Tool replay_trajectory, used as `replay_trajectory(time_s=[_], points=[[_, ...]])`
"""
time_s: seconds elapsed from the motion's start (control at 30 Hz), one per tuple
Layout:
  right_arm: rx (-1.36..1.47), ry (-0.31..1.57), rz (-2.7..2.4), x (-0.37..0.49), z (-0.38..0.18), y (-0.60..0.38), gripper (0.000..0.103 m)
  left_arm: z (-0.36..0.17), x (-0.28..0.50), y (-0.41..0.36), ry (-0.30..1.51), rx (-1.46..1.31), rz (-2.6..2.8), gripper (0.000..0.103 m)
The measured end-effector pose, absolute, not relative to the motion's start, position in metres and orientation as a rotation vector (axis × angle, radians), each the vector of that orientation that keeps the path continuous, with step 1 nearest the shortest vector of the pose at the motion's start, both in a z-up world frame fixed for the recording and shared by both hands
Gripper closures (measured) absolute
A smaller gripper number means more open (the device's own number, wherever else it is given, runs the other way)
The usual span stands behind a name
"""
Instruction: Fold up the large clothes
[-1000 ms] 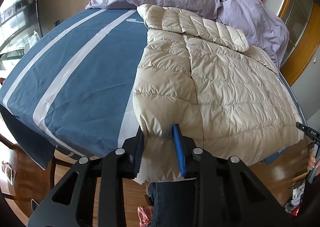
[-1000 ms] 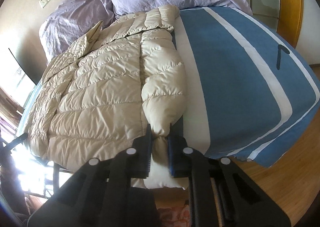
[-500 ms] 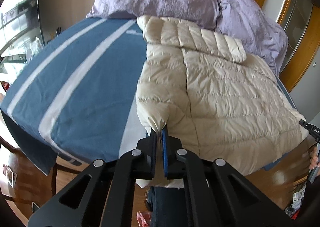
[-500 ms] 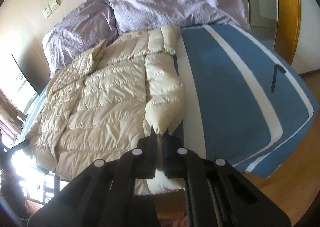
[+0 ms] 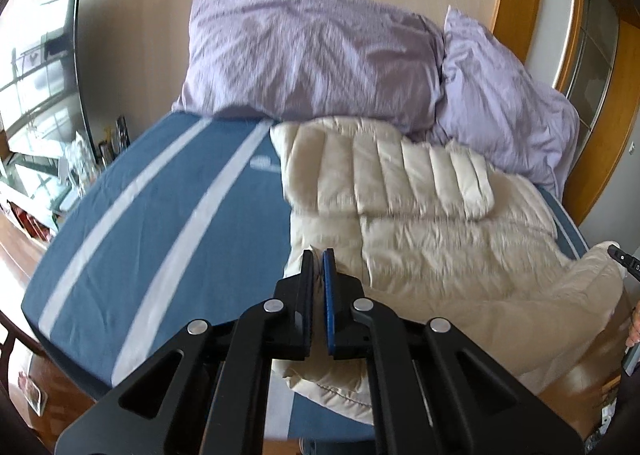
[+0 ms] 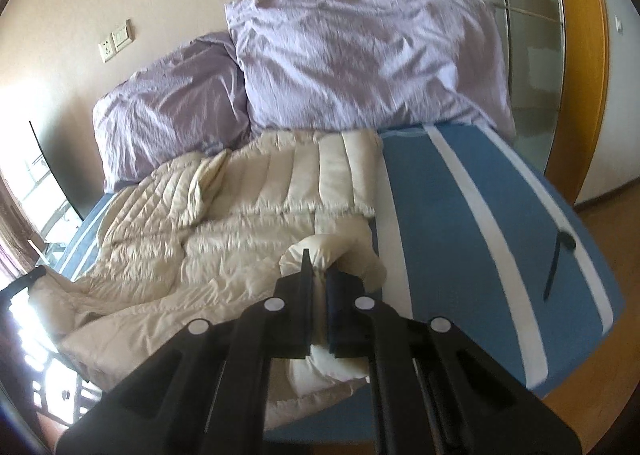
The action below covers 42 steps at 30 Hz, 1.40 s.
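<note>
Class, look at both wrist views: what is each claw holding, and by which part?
Both grip the cream puffer jacket by its near bottom hem: the left claw at one corner, the right claw at the other.

cream quilted jacket, blue white-striped bedspread

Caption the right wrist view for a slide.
Right gripper shut on the cream down jacket's hem, raised off the blue striped bedspread.

The jacket is quilted cream cloth with a faint sheen. The pillows are crumpled lilac cotton. The bed has a smooth matt blue cover. The left gripper is matt black plastic with steel pins. The floor is glossy wood.
</note>
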State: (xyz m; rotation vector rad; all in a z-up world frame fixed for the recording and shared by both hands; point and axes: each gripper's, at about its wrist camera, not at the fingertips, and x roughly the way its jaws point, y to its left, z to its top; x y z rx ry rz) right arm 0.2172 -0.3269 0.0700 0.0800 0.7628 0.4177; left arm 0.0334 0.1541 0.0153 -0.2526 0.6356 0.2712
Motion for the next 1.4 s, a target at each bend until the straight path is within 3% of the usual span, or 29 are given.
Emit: replay_trajectory(time_s=[0.3, 0.53, 1.1, 1.13, 1.2, 1.23, 1.27, 1.4], points=[[0.100, 0.737, 0.395, 0.295, 0.080, -0.290, 0.097, 0.042, 0.100, 0.181, 0.592, -0.243, 0.313, 0.103], [0.150, 0.762, 0.367, 0.366, 0.065, -0.252, 0.097, 0.033, 0.162, 0.201, 0.664, -0.281, 0.316, 0.103], [0.182, 0.846, 0.269, 0.422, 0.025, -0.239, 0.097, 0.036, 0.160, 0.226, 0.732, -0.274, 0.331, 0.102], [0.179, 0.848, 0.267, 0.422, 0.024, -0.239, 0.097, 0.036, 0.160, 0.226, 0.736, -0.278, 0.324, 0.097], [0.175, 0.854, 0.265, 0.422, 0.022, -0.240, 0.097, 0.035, 0.157, 0.226, 0.740, -0.280, 0.312, 0.076], [0.176, 0.857, 0.263, 0.422, 0.021, -0.241, 0.097, 0.035, 0.155, 0.225, 0.738, -0.279, 0.307, 0.055], [0.178, 0.860, 0.263, 0.423, 0.020, -0.241, 0.097, 0.035, 0.153, 0.225, 0.731, -0.278, 0.301, 0.044], [0.188, 0.872, 0.257, 0.423, 0.017, -0.243, 0.097, 0.037, 0.146, 0.221, 0.728, -0.261, 0.277, 0.043]])
